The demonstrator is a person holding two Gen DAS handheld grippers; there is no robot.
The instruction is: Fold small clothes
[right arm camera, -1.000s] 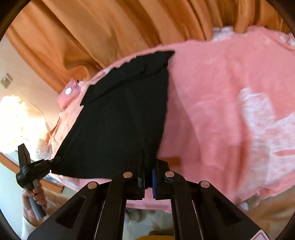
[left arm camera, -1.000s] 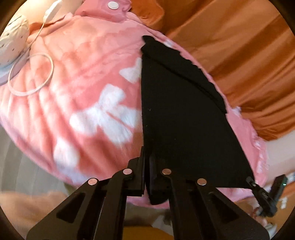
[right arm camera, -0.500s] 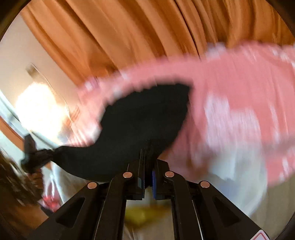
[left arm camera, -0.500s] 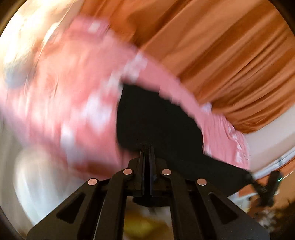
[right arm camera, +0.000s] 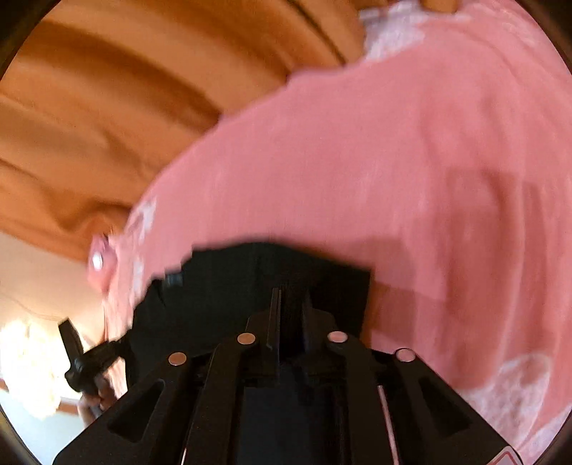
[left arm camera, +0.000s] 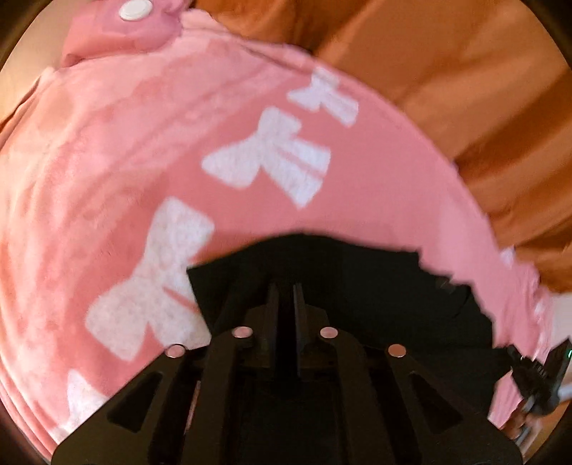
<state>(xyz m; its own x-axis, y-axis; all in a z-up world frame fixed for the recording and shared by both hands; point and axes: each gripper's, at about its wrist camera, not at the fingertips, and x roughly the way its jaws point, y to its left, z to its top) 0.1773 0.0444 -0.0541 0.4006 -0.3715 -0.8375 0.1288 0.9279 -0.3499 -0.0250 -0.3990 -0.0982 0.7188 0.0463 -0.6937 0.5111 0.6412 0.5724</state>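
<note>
garment: small black cloth [left arm camera: 357, 286], lying folded on the pink bow-print blanket [left arm camera: 143, 161], close to the blanket edge nearest the orange curtain [left arm camera: 464, 89]

left gripper [left arm camera: 285, 286]: right over the black cloth's near-left part, pointing steeply down at it; jaws just been opening, a narrow gap showing now, cloth lying under them but not visibly pinched, so looks let go

right gripper [right arm camera: 290, 291]: same deal on the cloth's other end [right arm camera: 250, 279]; jaws just been cracking open too, slim gap, nothing clearly clamped between them, reads as released

relation that matters: cloth sits straight ahead of and below both grippers, long axis running side to side across both views, one gripper at each end of it; neither hand obviously nearer, pretty much symmetrical

cloth edges: left corner square and crisp against a white bow [left arm camera: 161, 272]; far-right edge ragged-looking against the blanket, though blur makes that hard to trust

stage, best guess: one fold just laid down, hands dropping the hem; probably another fold across the long axis next, or a smoothing pass

watch out for: soft fuzzy blanket under a thin cloth, so a fresh pinch could easily grab blanket pile along with the garment

other bits: white snap button [left arm camera: 136, 9] on a pink flap at the blanket's far corner, well apart from the cloth
</note>
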